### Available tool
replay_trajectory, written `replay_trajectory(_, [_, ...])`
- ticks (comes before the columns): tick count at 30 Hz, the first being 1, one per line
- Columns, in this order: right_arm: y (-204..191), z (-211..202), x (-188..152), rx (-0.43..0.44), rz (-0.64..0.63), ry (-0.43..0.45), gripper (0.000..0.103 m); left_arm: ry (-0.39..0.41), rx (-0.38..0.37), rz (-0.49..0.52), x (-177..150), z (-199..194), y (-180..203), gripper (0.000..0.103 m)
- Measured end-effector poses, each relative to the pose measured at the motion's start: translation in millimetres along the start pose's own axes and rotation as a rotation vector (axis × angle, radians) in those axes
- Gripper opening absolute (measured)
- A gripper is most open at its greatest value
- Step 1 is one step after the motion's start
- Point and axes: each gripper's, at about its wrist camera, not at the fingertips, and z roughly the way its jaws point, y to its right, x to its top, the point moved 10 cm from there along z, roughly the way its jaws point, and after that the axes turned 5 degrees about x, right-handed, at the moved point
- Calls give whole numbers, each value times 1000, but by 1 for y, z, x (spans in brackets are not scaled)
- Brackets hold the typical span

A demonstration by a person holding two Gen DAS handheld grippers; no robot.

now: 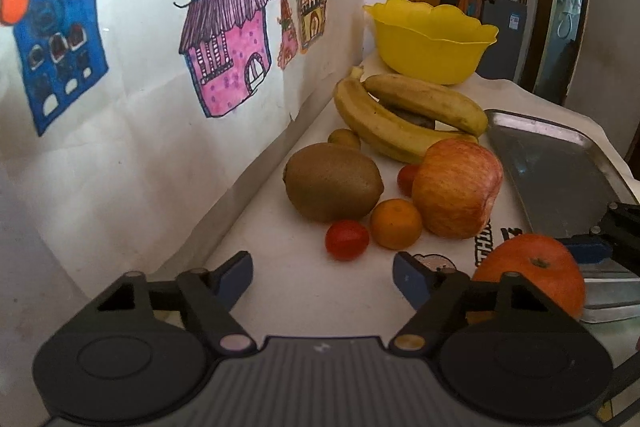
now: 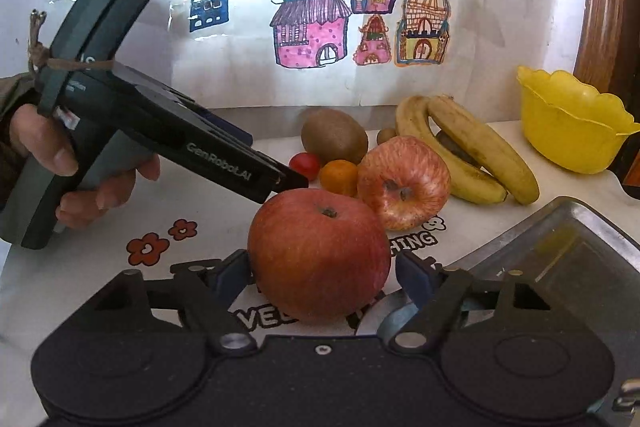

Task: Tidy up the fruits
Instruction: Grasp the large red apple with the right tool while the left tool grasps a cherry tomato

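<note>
My right gripper (image 2: 322,273) is shut on a large red apple (image 2: 320,255), with a blue pad against each side of it. In the left wrist view that apple (image 1: 532,267) sits low on the right by the tray's near corner. My left gripper (image 1: 322,275) is open and holds nothing; just beyond it lie a cherry tomato (image 1: 347,239), a small orange (image 1: 396,223), a kiwi (image 1: 332,181) and a streaked apple (image 1: 456,187). Farther back are the bananas (image 1: 404,115). A hand holds the left gripper (image 2: 294,183) side-on, its tip just above the red apple.
A yellow scalloped bowl (image 1: 432,39) stands at the far end of the table. A metal tray (image 1: 556,167) lies on the right. The wall with house drawings (image 1: 224,39) runs along the left. The tablecloth (image 2: 208,211) is printed with flowers and lettering.
</note>
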Motion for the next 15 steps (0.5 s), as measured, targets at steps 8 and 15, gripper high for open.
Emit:
replay_trajectory(8, [0,5,0,4,21,0,76,7,-16,28,7,12,7,63])
replay_trajectory(15, [0,12,-2,2,27,-29,77,22,-29,58,7,13,14,50])
